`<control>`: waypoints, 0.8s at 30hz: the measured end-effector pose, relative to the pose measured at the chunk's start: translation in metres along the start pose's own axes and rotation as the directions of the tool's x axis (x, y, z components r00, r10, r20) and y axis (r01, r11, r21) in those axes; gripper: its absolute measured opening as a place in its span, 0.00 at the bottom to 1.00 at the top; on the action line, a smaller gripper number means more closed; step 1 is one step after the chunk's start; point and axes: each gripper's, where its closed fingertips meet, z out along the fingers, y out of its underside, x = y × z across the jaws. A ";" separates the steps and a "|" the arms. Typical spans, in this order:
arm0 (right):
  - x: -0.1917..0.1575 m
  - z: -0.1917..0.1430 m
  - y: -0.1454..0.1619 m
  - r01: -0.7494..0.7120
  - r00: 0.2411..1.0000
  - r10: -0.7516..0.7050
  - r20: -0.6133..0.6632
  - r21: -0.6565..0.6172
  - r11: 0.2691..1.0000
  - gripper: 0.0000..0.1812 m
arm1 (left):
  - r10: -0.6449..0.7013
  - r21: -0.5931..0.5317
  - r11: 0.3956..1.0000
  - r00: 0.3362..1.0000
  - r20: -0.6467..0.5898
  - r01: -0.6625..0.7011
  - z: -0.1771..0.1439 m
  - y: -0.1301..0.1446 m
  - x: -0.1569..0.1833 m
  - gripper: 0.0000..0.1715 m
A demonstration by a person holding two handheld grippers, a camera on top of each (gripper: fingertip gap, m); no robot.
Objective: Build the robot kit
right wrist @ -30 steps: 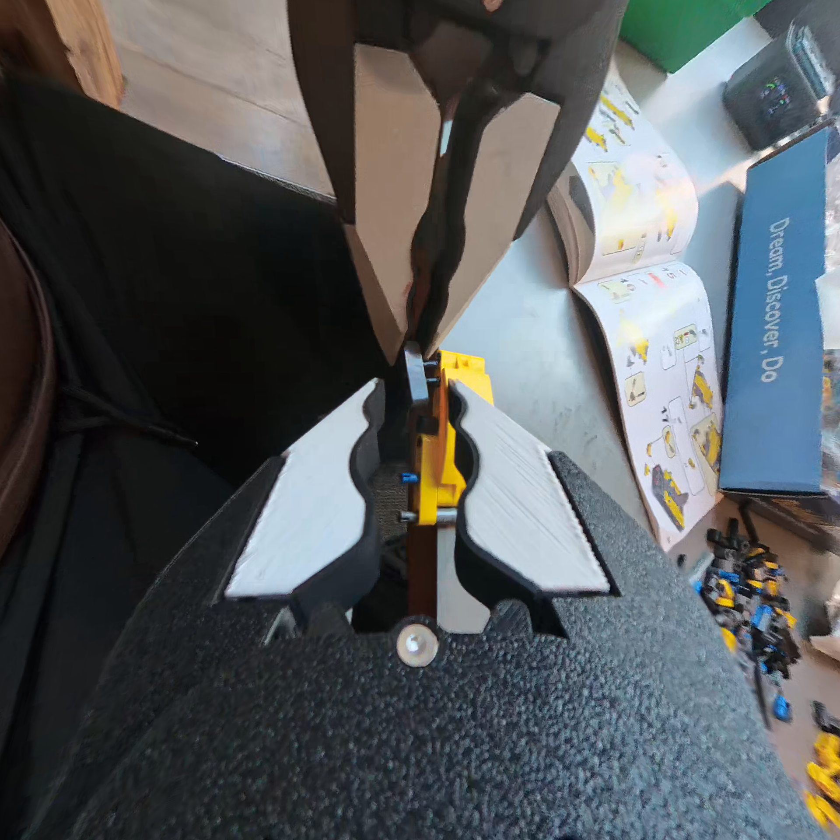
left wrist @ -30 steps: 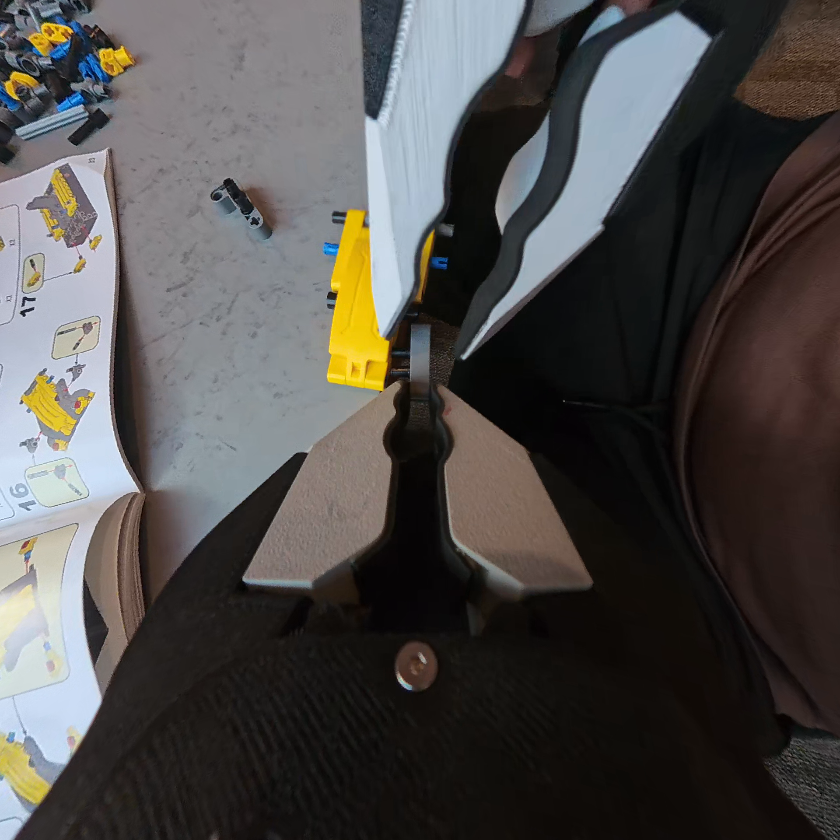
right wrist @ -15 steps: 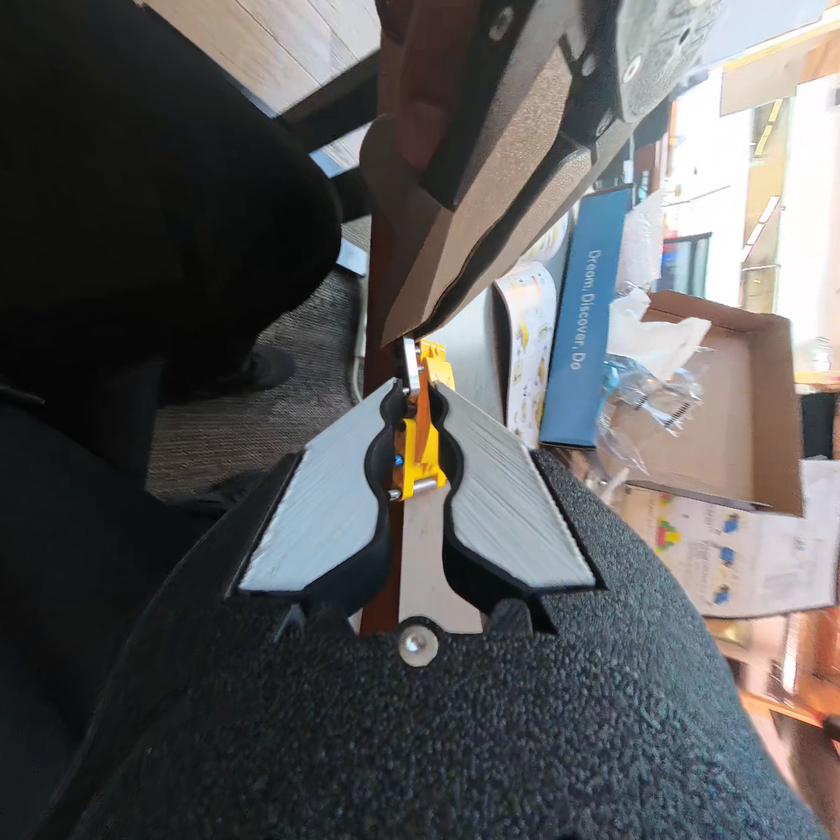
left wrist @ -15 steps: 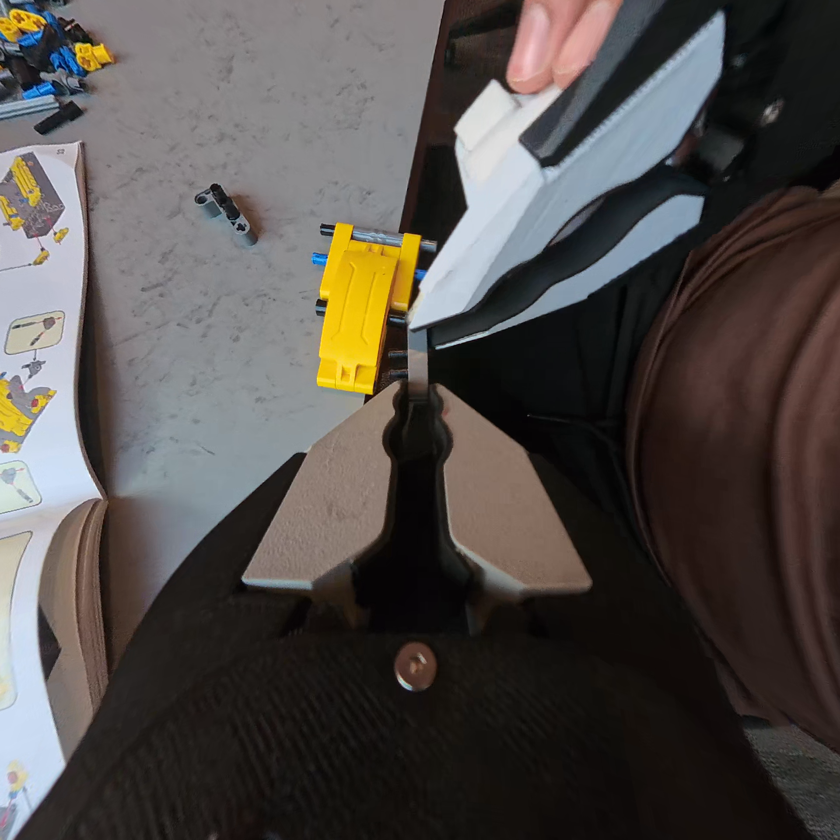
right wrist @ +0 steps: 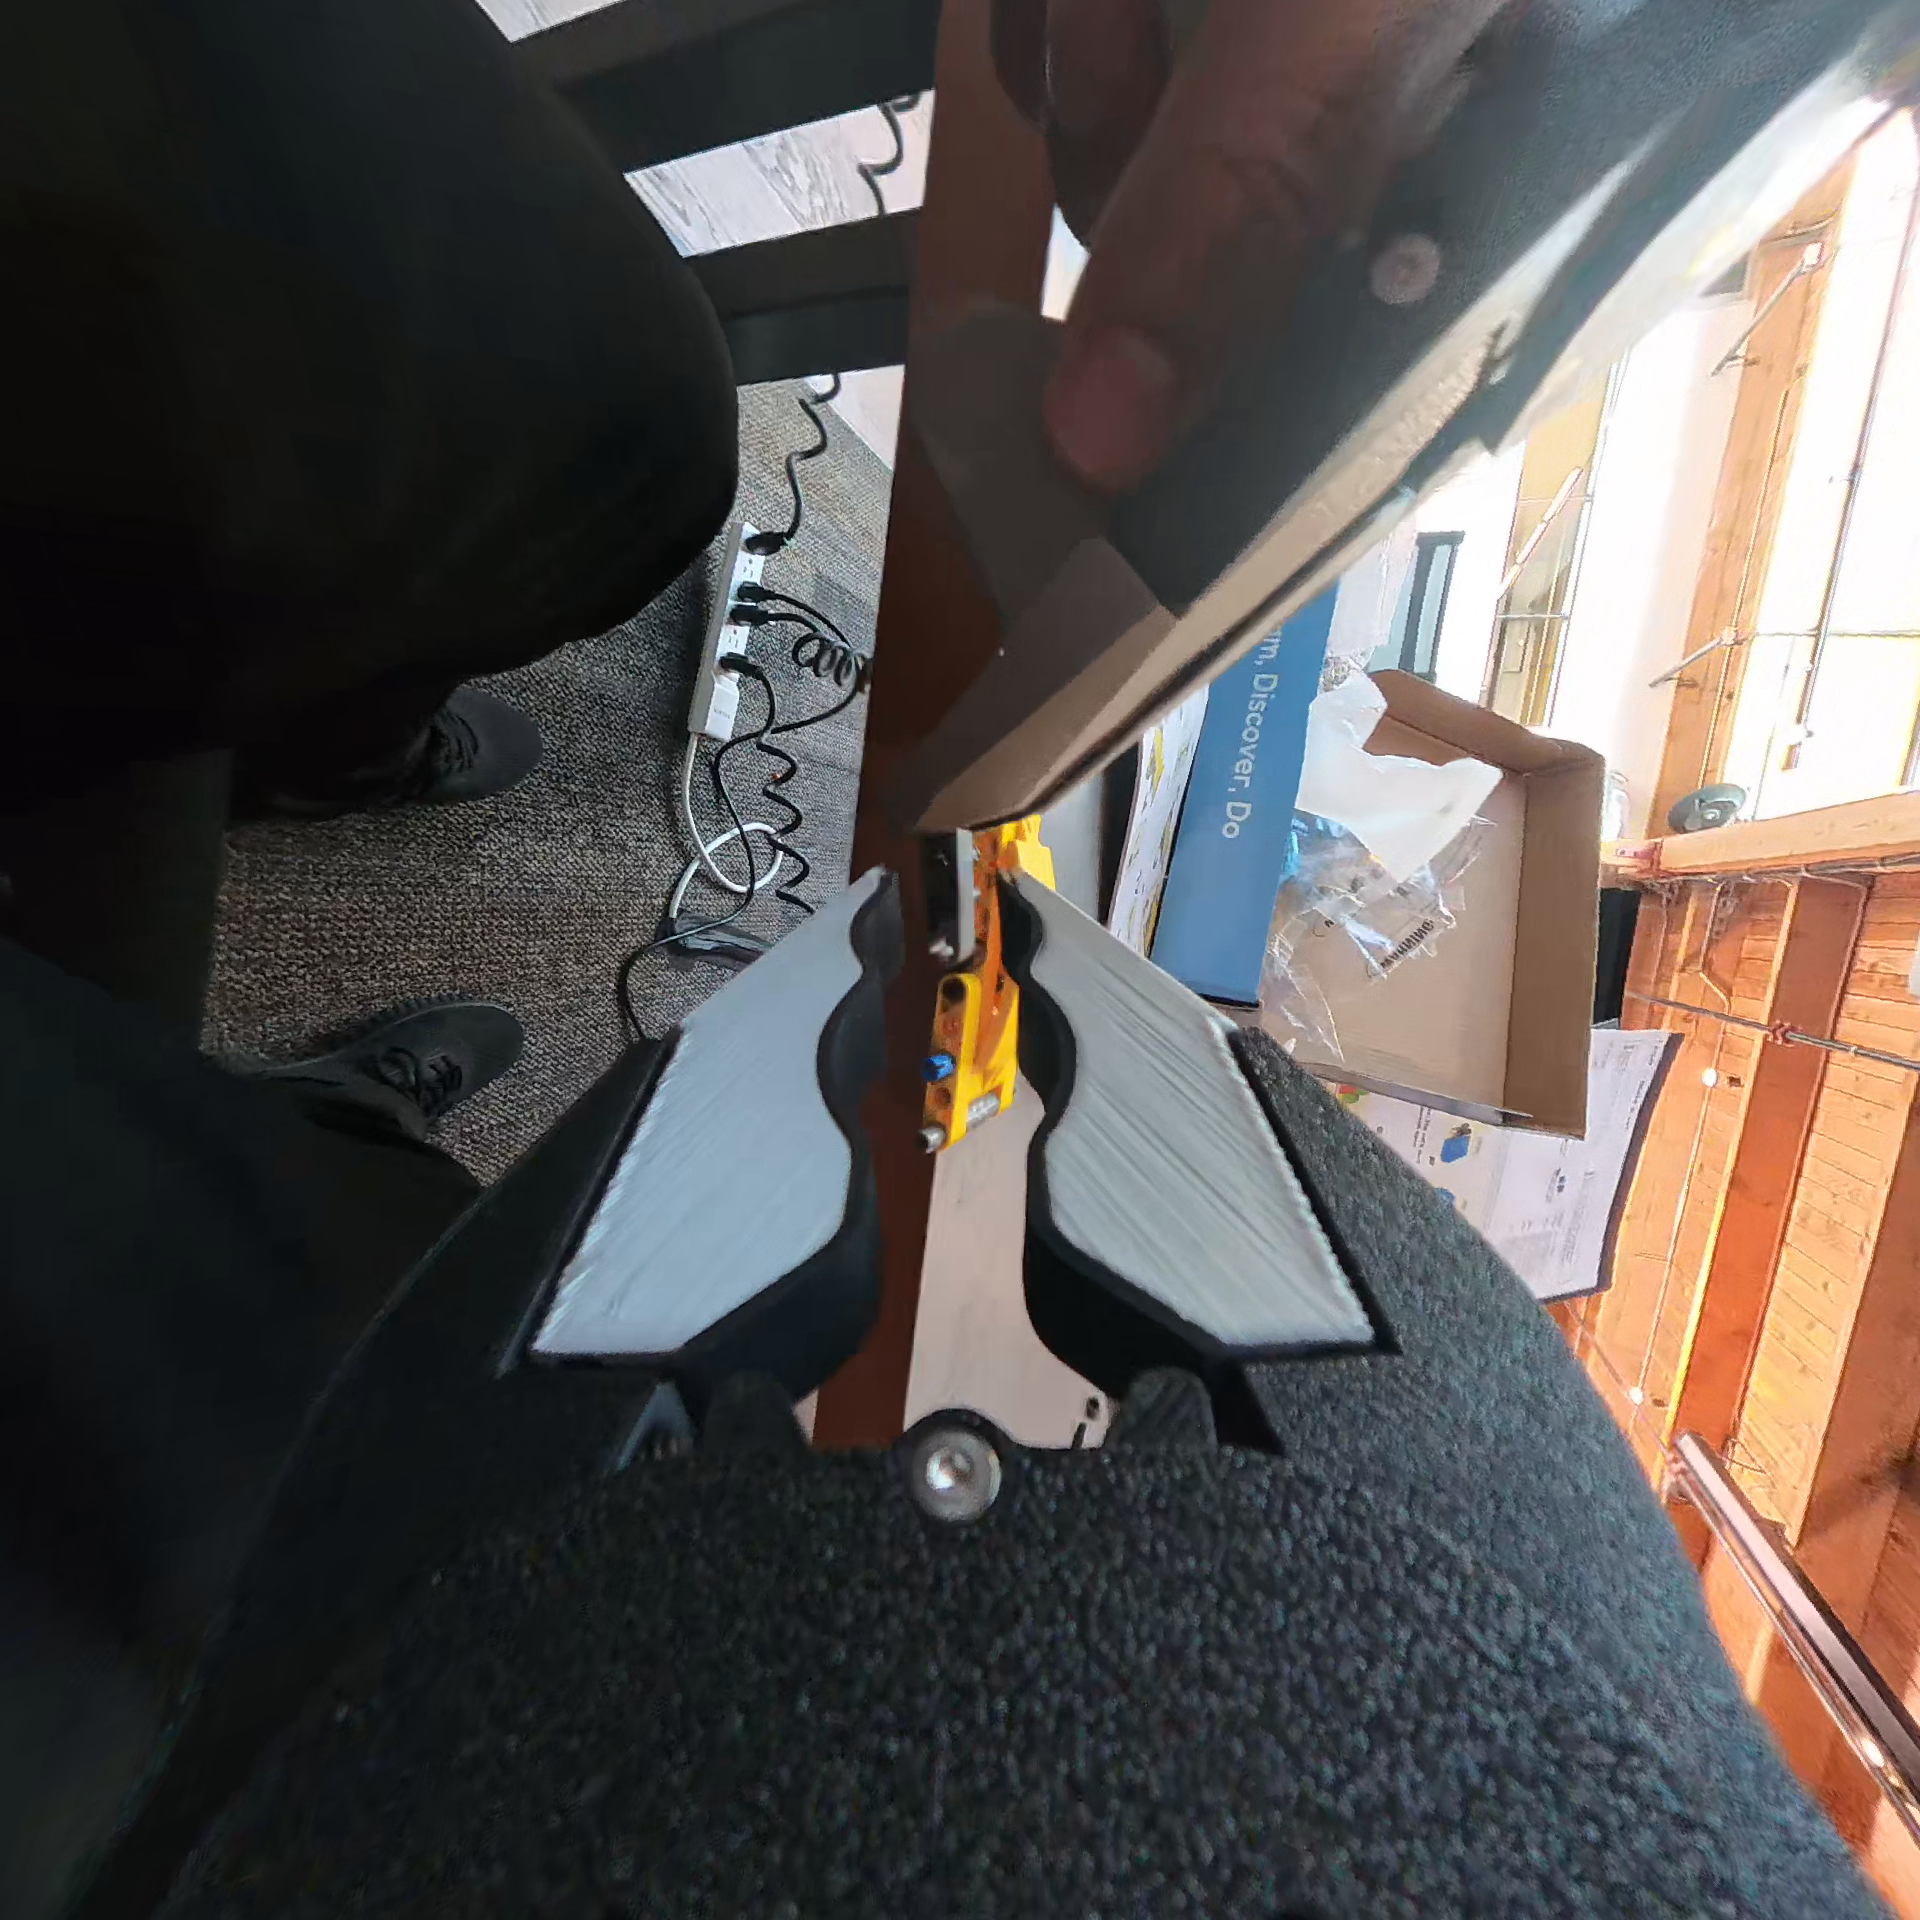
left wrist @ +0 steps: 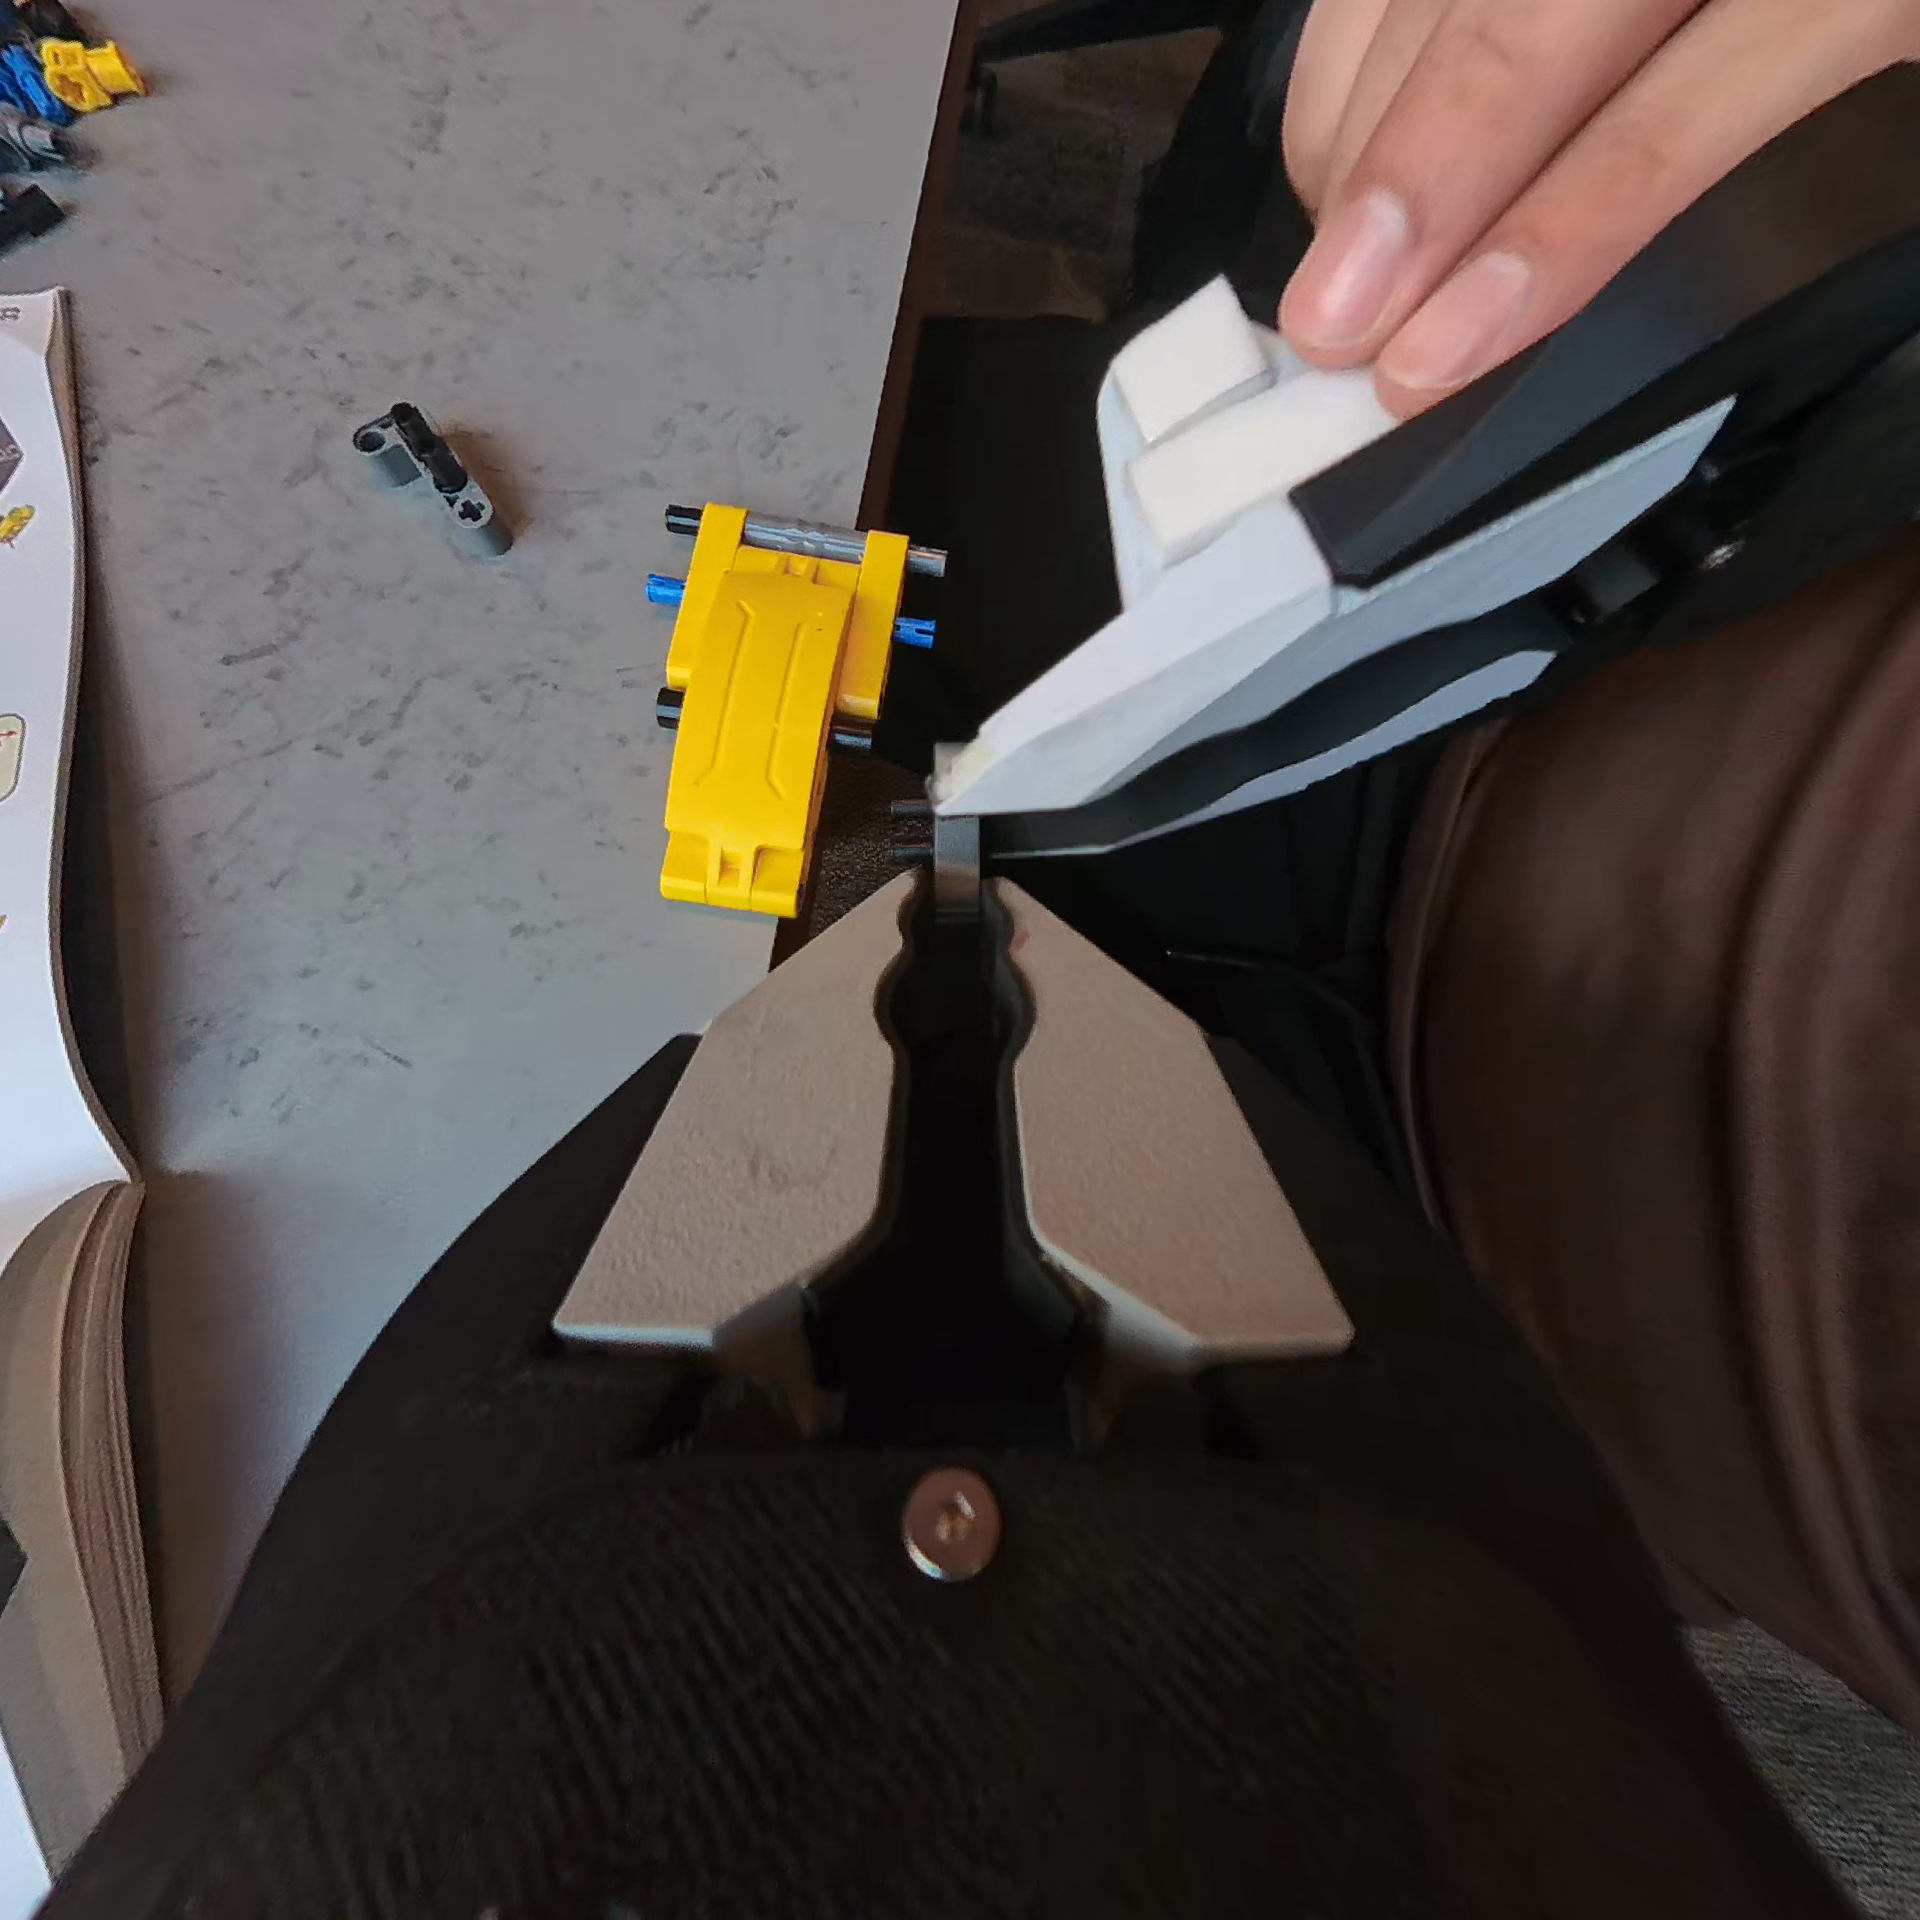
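A: What does the left gripper (left wrist: 956, 906) hold?

B: Its jaws are closed on a small dark grey flat piece with black pins (left wrist: 954, 854), just off the near right corner of the yellow plastic brick assembly (left wrist: 758, 717). The piece and the assembly are apart.

A: And the right gripper (right wrist: 948, 883)?

B: Its jaws stand a little open, one tip on each side of the far end of the same grey piece. I cannot tell whether a tip touches it. A hand (left wrist: 1455, 187) holds this gripper from above.

A: Where does the yellow assembly lie?

B: Flat on the grey mottled table (left wrist: 416, 260), close to the table's edge, with blue and black pins out of its sides and a grey axle across its far end.

A: What else is around it?

B: To its left lies a small grey connector with a black pin (left wrist: 431, 478). Farther left is an open instruction booklet (left wrist: 42, 727), and far beyond that a heap of loose blue, yellow and black pieces (left wrist: 52, 73).

A: And the room?

B: Behind the assembly, in the right wrist view, stand a long blue box (right wrist: 1247, 790) and an open cardboard box (right wrist: 1507, 883) with clear plastic bags. Below the table's edge is grey carpet (right wrist: 520, 831) with a white power strip (right wrist: 727, 644) and black cables. Wooden beams and bright windows are at the far side.
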 end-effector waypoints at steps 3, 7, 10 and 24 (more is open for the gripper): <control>-0.003 0.003 -0.001 0.014 1.000 -0.014 -0.001 -0.008 1.000 0.08 | 0.014 0.006 1.000 1.000 0.001 -0.014 0.000 -0.002 0.002 0.03; -0.002 0.004 -0.001 0.014 1.000 -0.014 -0.020 -0.013 1.000 0.05 | 0.016 -0.005 1.000 1.000 0.014 -0.016 0.000 0.000 0.001 0.03; -0.001 0.005 0.000 0.023 0.999 -0.023 -0.030 -0.017 1.000 0.04 | 0.007 -0.004 1.000 1.000 0.010 -0.007 0.000 0.000 -0.001 0.03; 0.004 0.008 0.002 0.000 0.997 -0.002 -0.081 -0.029 1.000 0.04 | 0.032 0.008 0.999 0.999 0.040 -0.032 -0.014 -0.002 -0.005 0.08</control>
